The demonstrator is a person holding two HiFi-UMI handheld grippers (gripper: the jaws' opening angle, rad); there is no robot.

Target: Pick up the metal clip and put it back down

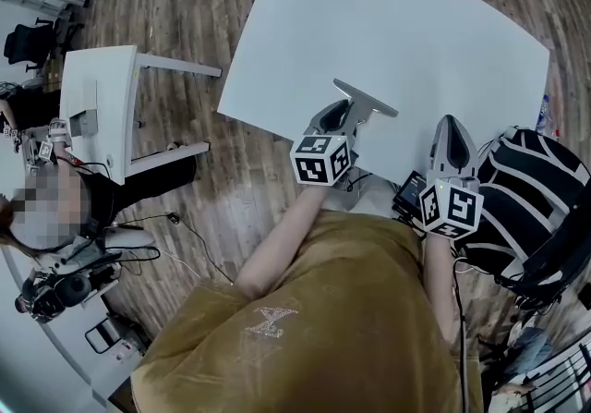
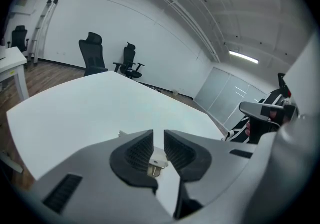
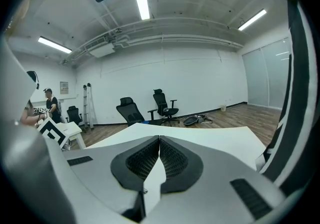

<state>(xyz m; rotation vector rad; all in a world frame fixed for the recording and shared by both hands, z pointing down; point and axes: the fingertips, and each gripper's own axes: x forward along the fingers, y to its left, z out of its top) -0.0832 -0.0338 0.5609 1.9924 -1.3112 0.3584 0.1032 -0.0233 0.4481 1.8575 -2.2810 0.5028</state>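
The metal clip (image 1: 366,97) is a long grey strip lying crosswise on the white table (image 1: 416,42), just past my left gripper (image 1: 343,117). In the left gripper view the clip's folded middle (image 2: 158,159) sits in the narrow gap between the jaws, and one end (image 2: 120,133) pokes out past the left jaw. My left gripper (image 2: 158,133) stands slightly open and I see no pad pressing on the clip. My right gripper (image 1: 450,145) hovers at the table's near edge, to the right. It is shut (image 3: 159,140) with nothing between its fingers.
A black-and-white striped chair (image 1: 536,208) stands close on the right, and a dark device (image 1: 409,189) lies under the table's edge. A small white desk (image 1: 102,111) and a seated person are at the left. Office chairs (image 2: 92,57) stand beyond the table.
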